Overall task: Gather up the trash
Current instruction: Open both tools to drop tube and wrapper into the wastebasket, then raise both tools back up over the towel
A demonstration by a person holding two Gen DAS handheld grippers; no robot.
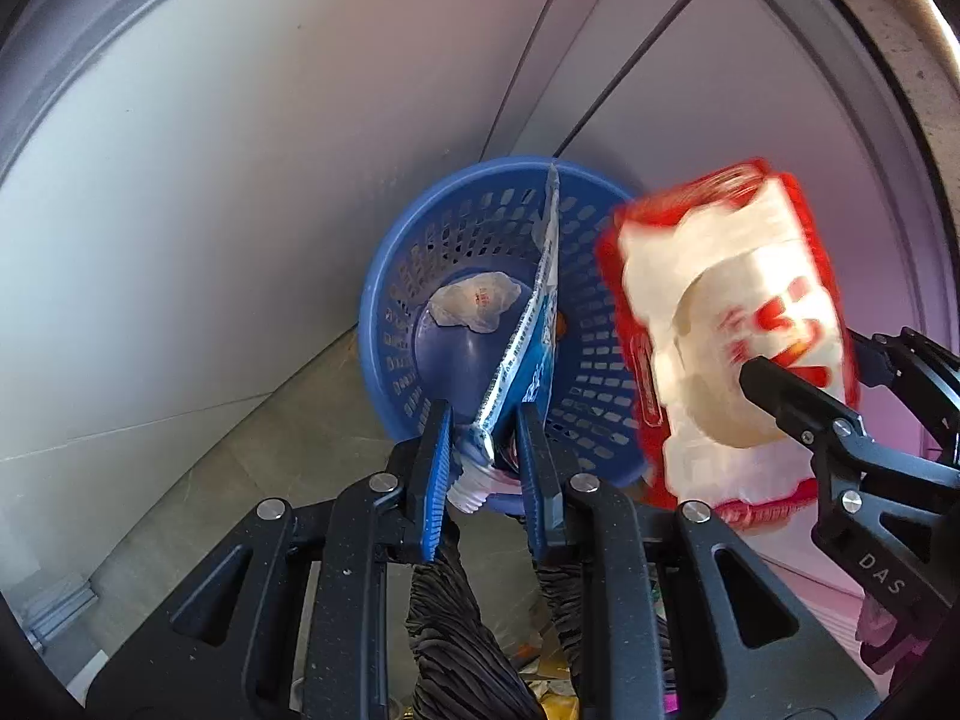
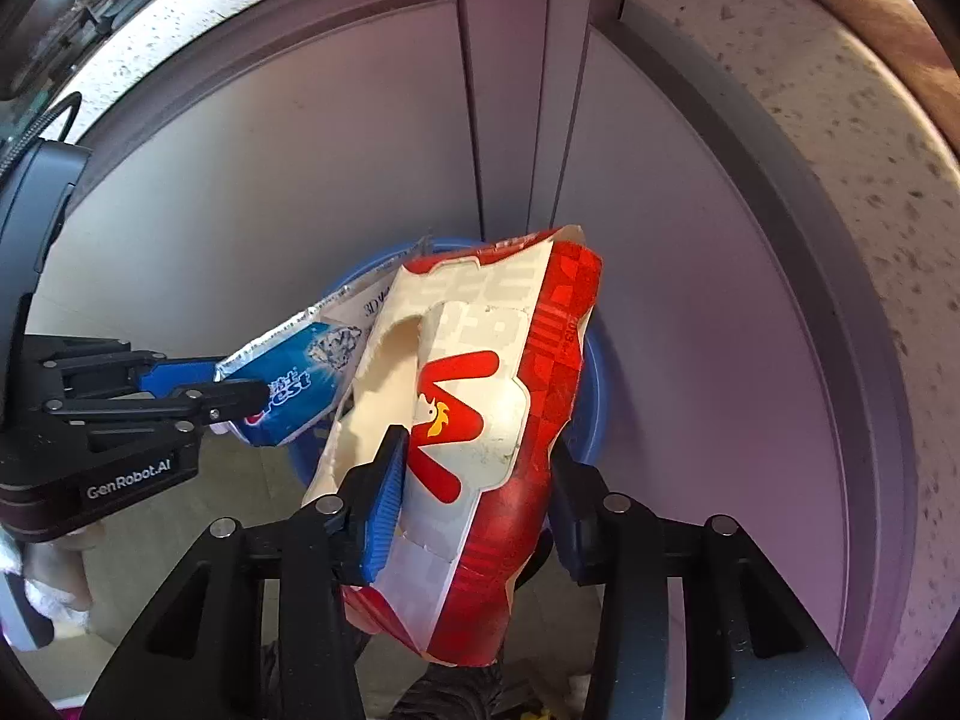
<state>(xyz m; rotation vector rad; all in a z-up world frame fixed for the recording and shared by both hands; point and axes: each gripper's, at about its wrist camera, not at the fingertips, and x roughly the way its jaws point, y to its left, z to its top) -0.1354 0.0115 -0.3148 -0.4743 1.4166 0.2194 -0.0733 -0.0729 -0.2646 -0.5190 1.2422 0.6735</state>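
A blue perforated basket (image 1: 414, 300) stands on the floor against the grey cabinet; its rim shows in the right wrist view (image 2: 594, 372). A crumpled clear wrapper (image 1: 474, 300) lies in its bottom. My left gripper (image 1: 483, 426) is shut on a flattened blue toothpaste tube (image 1: 534, 354), held over the basket; gripper (image 2: 240, 390) and tube (image 2: 288, 384) also show in the right wrist view. My right gripper (image 2: 474, 456) is shut on a crushed red-and-white carton (image 2: 480, 408), held beside the basket's right rim; the carton (image 1: 732, 330) is blurred in the left wrist view.
Grey cabinet doors (image 1: 240, 180) rise behind the basket, under a speckled countertop edge (image 2: 810, 90). Tiled floor (image 1: 240, 480) lies in front and to the left. Some litter (image 1: 552, 702) lies on the floor below the left gripper.
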